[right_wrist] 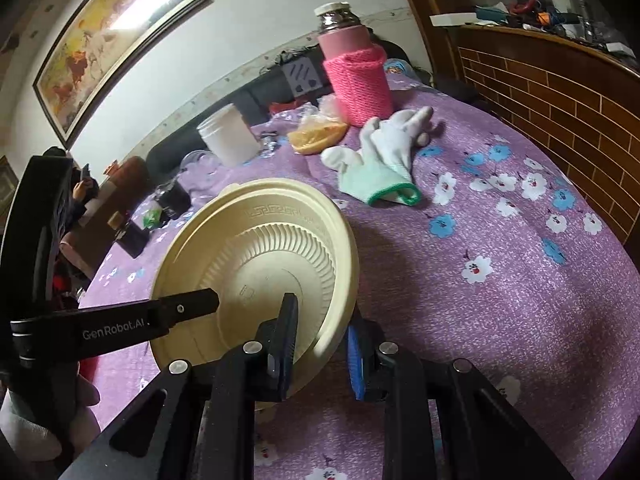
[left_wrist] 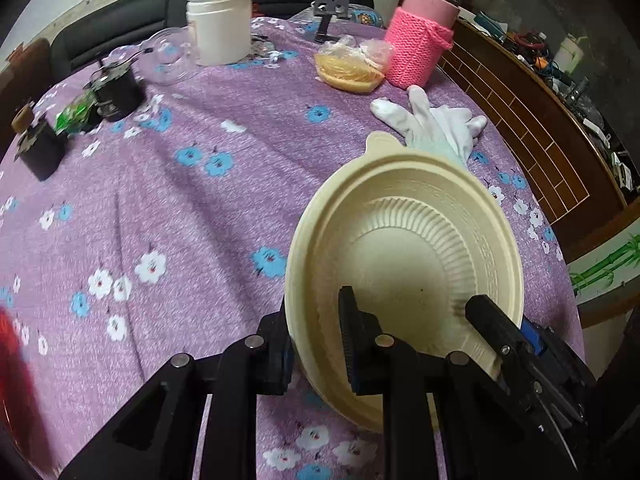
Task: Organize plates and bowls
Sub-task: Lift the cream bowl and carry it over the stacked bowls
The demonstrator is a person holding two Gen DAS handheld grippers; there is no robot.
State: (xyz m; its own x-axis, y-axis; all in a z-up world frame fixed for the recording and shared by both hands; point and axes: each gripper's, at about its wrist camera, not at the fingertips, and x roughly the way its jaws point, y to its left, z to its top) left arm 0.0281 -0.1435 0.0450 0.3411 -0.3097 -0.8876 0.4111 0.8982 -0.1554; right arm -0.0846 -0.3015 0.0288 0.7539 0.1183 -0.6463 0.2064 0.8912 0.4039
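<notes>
A: Left wrist view: we clamp the left hand-held gripper on the cream bowl rim, above the tabletop. Keep it level.

B: Right wrist view: our right hand-held gripper straddles the opposite rim, fingers apart around it; clamping unconfirmed.

A home living room. The table wears a purple flowered cloth, and all around it are household things: a dark sofa just behind it, a framed painting on the wall above the sofa, a brick-patterned wooden counter beside it heaped with clutter. On the table stand a pink knit-sleeved flask, a white jar and a glove.
</notes>
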